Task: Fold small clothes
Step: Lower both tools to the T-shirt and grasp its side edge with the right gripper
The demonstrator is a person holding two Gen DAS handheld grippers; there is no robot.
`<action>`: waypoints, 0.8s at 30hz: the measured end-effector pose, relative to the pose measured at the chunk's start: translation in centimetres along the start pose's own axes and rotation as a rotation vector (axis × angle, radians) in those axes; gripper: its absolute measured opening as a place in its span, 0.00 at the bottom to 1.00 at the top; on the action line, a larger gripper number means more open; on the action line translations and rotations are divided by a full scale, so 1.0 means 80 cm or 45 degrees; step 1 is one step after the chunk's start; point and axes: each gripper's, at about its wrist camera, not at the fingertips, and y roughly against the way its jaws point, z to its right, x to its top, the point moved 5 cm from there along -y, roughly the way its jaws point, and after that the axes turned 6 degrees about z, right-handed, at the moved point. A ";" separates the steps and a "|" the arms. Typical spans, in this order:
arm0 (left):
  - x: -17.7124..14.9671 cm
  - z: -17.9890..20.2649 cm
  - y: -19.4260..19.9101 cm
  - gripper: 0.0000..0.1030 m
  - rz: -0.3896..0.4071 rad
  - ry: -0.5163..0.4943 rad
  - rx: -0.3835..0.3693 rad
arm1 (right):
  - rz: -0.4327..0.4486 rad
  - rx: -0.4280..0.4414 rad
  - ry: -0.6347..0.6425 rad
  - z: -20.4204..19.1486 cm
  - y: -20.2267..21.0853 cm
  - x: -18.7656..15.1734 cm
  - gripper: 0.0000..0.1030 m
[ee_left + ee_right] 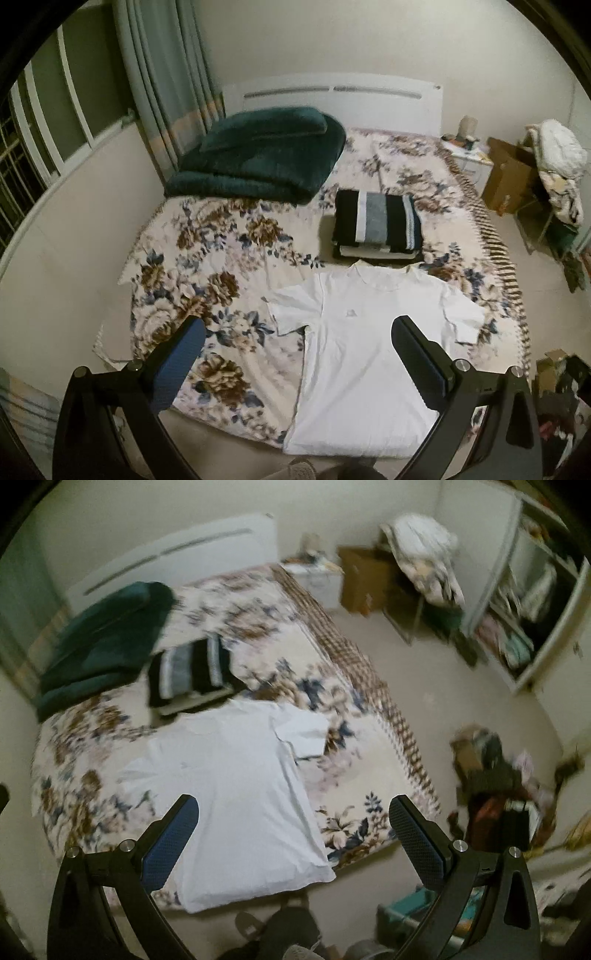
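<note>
White T-shirt point(369, 350) spread flat, collar toward the headboard, at lower centre of the frame on the floral bedspread point(207, 266).
Left gripper point(299, 354) and right gripper point(293, 830) hover spread and empty above its hem, likely for folding; a folded stack point(376, 225) lies just beyond the collar.

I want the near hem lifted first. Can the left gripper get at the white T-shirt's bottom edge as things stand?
Probably yes. The left gripper is open and hangs above the white T-shirt, which lies flat on the floral bedspread; nothing covers its near hem.
</note>
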 end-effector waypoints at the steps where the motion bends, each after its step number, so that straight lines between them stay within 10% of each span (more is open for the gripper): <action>1: -0.001 0.009 -0.025 1.00 -0.020 0.008 0.001 | -0.029 -0.010 -0.022 0.010 -0.034 0.002 1.00; 15: -0.141 0.117 -0.341 1.00 -0.308 0.036 0.210 | -0.352 0.081 -0.437 0.135 -0.534 0.003 0.91; 24: -0.218 0.139 -0.477 1.00 -0.436 0.080 0.222 | -0.491 0.251 -0.943 0.153 -0.710 -0.070 0.78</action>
